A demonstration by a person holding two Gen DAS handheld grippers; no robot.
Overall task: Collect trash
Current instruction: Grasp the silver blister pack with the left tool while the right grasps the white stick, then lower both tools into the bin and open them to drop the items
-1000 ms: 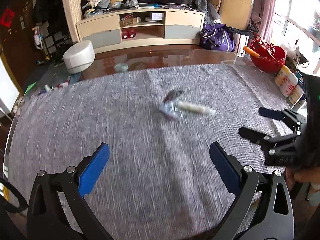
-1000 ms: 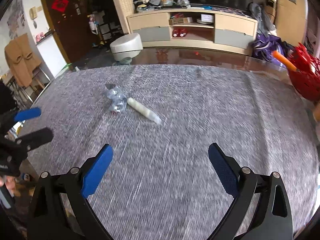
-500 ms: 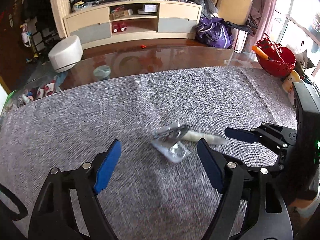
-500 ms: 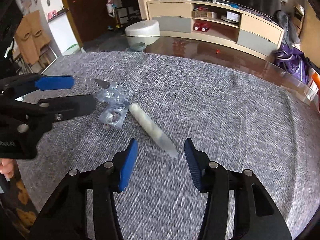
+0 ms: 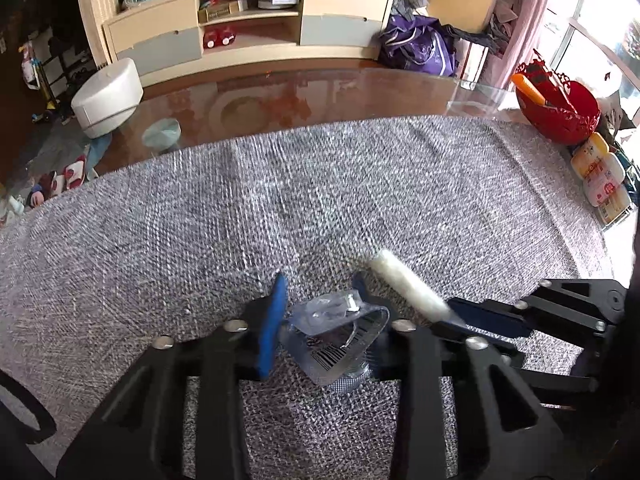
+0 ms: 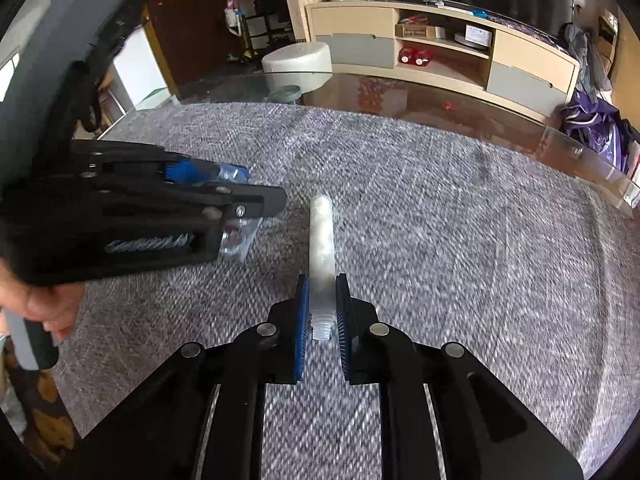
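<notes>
Here both grabs are in hand at once. The left gripper (image 5: 316, 312) is closing on the clear plastic packaging (image 5: 336, 332), pads pressing its sides, on the grey cloth (image 5: 360, 184). Just beside it, the right gripper (image 6: 322, 308) is closing around the white tube (image 6: 322, 232), its threaded end between the pads. Next, I judge, both lift clear towards some bin, none in view.
</notes>
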